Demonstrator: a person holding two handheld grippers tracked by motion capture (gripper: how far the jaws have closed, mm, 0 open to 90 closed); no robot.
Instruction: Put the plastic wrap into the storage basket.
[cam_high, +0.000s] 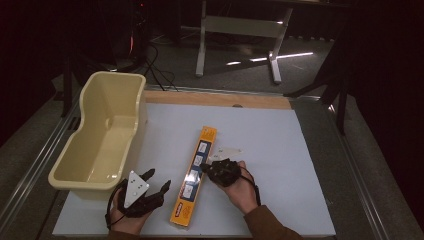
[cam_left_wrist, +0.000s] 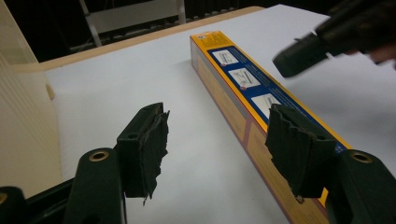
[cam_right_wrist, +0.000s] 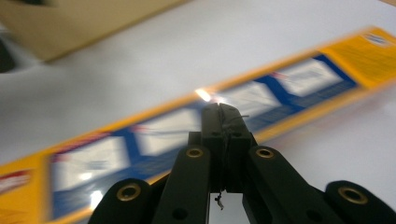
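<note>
Box: long orange carton (cam_high: 194, 176) flat on counter (cam_high: 280, 150)
Left hand-held gripper (cam_high: 159, 183): released, beside carton
Right hand-held gripper (cam_high: 204, 167): clenched, empty, over carton

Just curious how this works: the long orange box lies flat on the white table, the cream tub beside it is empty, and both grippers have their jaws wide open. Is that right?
Not quite. The right gripper has its jaws shut together, as the right gripper view shows. The left gripper is open. The orange box does lie flat on the white table, beside the empty cream tub.
</note>
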